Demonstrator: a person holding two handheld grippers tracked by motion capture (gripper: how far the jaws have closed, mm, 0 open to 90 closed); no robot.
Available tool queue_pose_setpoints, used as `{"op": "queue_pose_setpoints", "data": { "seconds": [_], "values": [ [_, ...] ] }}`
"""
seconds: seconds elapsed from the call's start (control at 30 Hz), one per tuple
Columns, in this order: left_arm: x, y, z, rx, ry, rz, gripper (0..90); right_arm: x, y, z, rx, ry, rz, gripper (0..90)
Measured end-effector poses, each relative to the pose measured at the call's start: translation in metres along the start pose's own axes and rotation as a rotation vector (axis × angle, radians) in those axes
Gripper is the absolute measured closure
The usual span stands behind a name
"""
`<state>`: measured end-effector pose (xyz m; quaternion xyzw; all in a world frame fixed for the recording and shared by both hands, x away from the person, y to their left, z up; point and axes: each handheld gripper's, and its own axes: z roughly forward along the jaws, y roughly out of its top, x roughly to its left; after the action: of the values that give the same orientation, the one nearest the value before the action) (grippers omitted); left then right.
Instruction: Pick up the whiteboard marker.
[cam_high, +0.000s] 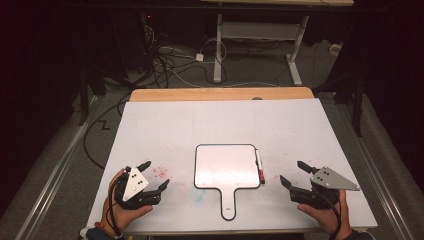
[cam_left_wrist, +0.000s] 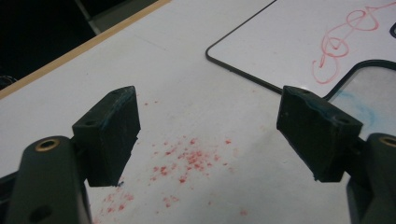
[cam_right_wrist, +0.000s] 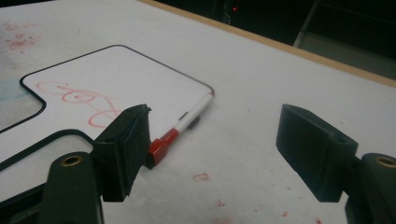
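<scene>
Both my grippers, left (cam_high: 156, 176) & right (cam_high: 292, 172), jaws apart, holding nothing. Red-capped white marker (cam_high: 259, 167) lies centre-right, touching the paddle-shaped whiteboard (cam_high: 226, 167), red scribble (cam_right_wrist: 77, 100) on it. Nothing picked up yet.

Marker (cam_high: 259, 166) lies just right of whiteboard (cam_high: 226, 165).

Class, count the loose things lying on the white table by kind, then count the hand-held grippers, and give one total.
Small whiteboard with handle: 1
Red-capped marker: 1
Hand-held gripper, left and right: 2
Total: 4
</scene>
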<state>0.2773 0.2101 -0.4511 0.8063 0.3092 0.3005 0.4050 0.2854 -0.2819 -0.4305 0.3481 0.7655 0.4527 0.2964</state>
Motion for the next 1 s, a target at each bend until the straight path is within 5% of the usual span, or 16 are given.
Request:
{"op": "queue_pose_setpoints", "data": {
  "seconds": [0.53, 0.63, 0.87, 1.0],
  "values": [
    [-0.008, -0.003, 0.008, 0.056, -0.027, 0.016, 20.9, -0.01, 0.004, 0.019, 0.143, 0.101, 0.068, 32.9],
    [-0.008, -0.004, 0.009, 0.07, -0.021, 0.028, 20.9, -0.021, 0.009, 0.037, 0.212, 0.162, 0.164, 32.9],
    [-0.008, -0.005, 0.011, 0.087, -0.029, 0.032, 20.9, -0.026, 0.026, 0.07, 0.313, 0.174, 0.21, 44.1],
    [-0.009, -0.005, 0.011, 0.092, -0.028, 0.042, 20.8, -0.03, 0.035, 0.096, 0.378, 0.206, 0.254, 43.3]
  ]
}}
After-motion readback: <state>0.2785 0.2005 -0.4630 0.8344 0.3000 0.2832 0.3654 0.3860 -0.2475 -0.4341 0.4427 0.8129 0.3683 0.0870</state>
